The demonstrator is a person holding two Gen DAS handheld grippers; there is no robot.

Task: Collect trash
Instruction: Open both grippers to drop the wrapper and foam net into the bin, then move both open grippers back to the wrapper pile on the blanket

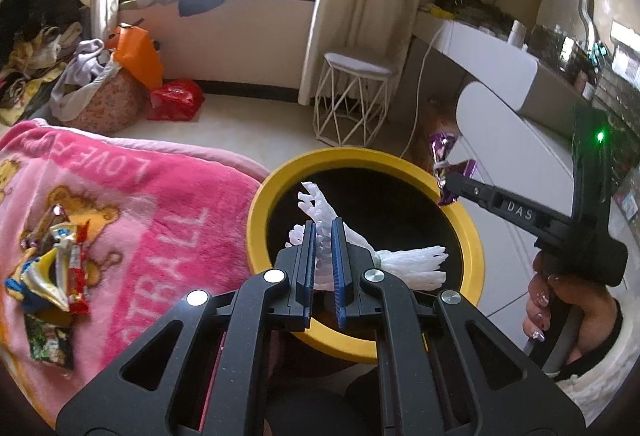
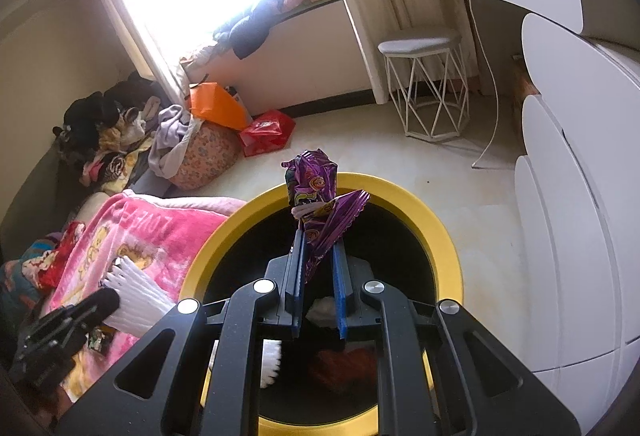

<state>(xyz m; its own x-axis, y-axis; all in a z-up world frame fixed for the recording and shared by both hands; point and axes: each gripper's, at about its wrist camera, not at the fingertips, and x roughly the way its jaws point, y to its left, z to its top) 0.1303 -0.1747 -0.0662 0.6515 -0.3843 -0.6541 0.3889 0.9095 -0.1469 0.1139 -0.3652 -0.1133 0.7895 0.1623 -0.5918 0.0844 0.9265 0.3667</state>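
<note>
Left of both tongs, a small heap of wrappers lies on the pink blanket of the bed: several crumpled pieces in yellow, blue, red and silver, too tangled to count exactly, with one dark green packet lying just below them. One yellow-rimmed bin with a black inside stands beside the bed edge, directly beneath both tools. The left tongs are drawn narrow and grip one piece of white foam netting, a ribbed, stretchy mesh sleeve whose frayed ends spread out past the blue pads on both sides; it hangs over the bin's mouth. To their right, the right tongs are also pinched in, holding one purple foil wrapper, shiny and creased, with cartoon print and a zigzag-cut edge, sticking up ahead of the tips above the bin's far rim. Inside the bin under the right tongs lie one white scrap and one reddish-orange piece. Beyond, one white wire-frame stool stands on the floor.
</note>
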